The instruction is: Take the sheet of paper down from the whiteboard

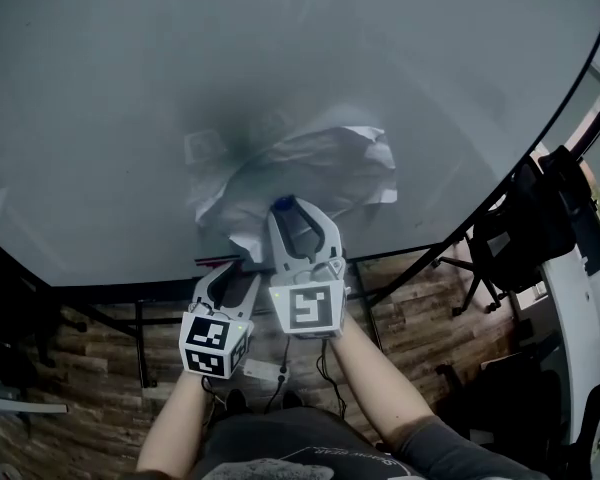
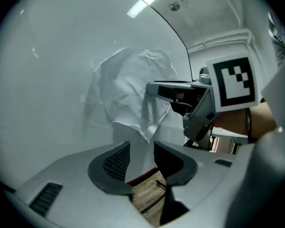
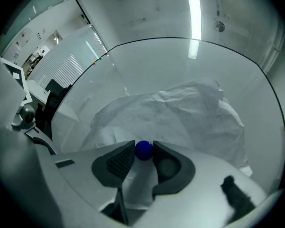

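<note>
Sheet of paper (image 1: 310,173) crumpled on whiteboard (image 1: 280,68), right claw (image 3: 143,155) gripping blue ball (image 1: 283,205)

Dim, cool light; fisheye-curved edges

No text, brand or number can be read in any view.

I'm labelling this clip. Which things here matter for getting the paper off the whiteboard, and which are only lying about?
Job: sheet of paper; whiteboard; blue ball, pinched by the right gripper; left gripper, open and empty.
Lying about: black chair; wooden floor.
</note>
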Tool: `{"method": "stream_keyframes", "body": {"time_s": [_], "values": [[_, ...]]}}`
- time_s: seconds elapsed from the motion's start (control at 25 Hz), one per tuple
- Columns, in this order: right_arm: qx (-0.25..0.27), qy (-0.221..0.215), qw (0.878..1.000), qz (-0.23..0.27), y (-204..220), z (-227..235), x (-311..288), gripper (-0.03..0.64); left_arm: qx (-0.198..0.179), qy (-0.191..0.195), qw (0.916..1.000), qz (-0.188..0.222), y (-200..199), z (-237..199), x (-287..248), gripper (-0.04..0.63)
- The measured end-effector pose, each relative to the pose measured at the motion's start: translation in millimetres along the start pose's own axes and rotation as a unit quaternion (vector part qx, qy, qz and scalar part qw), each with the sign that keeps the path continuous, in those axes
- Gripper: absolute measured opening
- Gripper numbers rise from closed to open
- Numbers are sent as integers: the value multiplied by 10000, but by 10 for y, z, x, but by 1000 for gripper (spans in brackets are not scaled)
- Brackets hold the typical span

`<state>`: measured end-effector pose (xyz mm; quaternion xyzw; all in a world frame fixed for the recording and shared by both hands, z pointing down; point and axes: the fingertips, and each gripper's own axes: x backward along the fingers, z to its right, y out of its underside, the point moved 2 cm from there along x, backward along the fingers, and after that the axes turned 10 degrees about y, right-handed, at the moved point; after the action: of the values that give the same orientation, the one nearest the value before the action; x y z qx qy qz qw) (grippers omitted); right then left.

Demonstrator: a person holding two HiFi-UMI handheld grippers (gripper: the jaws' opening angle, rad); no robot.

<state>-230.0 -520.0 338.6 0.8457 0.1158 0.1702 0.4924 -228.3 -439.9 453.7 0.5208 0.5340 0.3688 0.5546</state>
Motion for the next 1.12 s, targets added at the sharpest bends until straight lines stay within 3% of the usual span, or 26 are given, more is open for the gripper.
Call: {"method": "stream_keyframes", "body": {"time_s": [0.2, 0.4, 0.52, 1.12], "values": [[-42, -72, 10000, 31, -11, 2, 34, 124, 343, -75, 9993, 147, -107, 6, -179, 152], [-26, -146, 9999, 23, -8, 6, 6, 124, 594, -358, 9976, -22, -119, -116, -301, 141], [-41, -156, 9999, 41, -12, 6, 7, 123, 580, -465, 9972, -23, -138, -141, -303, 29], [-66, -193, 9998, -46, -13, 23, 25, 120, 508, -392, 9971, 420, -266, -109, -80, 12]]}}
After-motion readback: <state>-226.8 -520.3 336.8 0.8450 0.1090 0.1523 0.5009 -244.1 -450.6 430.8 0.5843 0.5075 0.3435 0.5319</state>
